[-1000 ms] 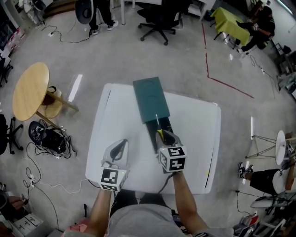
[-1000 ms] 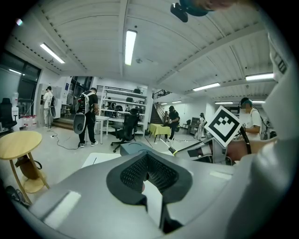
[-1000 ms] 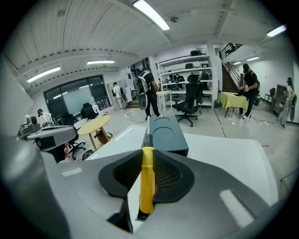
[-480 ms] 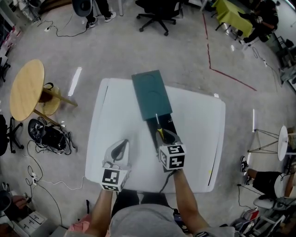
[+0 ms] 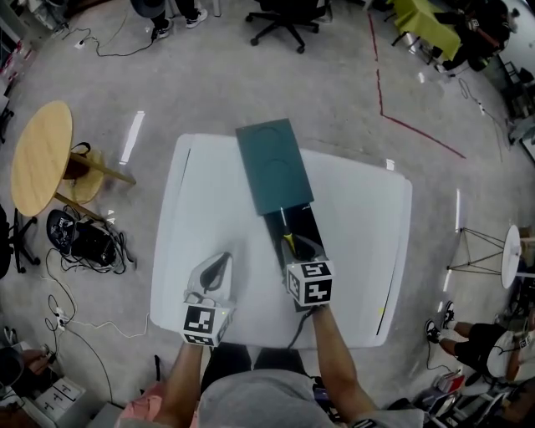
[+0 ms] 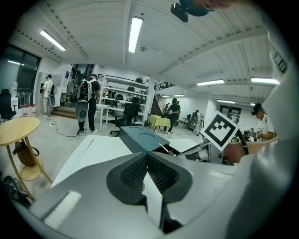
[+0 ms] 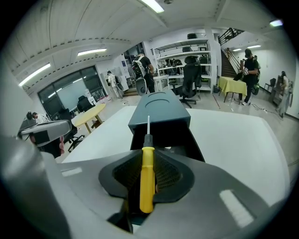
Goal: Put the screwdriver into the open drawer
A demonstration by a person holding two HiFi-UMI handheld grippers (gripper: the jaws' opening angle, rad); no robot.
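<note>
A yellow-handled screwdriver (image 7: 147, 175) with a thin metal shaft sits between the pads of my right gripper (image 7: 148, 164), which is shut on it; its tip points at the dark open drawer (image 7: 163, 136). In the head view that gripper (image 5: 303, 248) hangs over the pulled-out drawer (image 5: 294, 227) of the teal cabinet (image 5: 273, 165) on the white table (image 5: 209, 201), the screwdriver (image 5: 288, 240) poking forward. My left gripper (image 5: 216, 269) is over the table's front left, jaws together with nothing between them (image 6: 147, 158).
A round wooden side table (image 5: 38, 155) stands left of the white table, with a bag and cables (image 5: 79, 238) on the floor. Office chairs (image 5: 288, 12) and people are further back. Red tape (image 5: 401, 125) marks the floor.
Both grippers have sunk a little toward the table. The right gripper with the screwdriver now sits lower over the open drawer.
</note>
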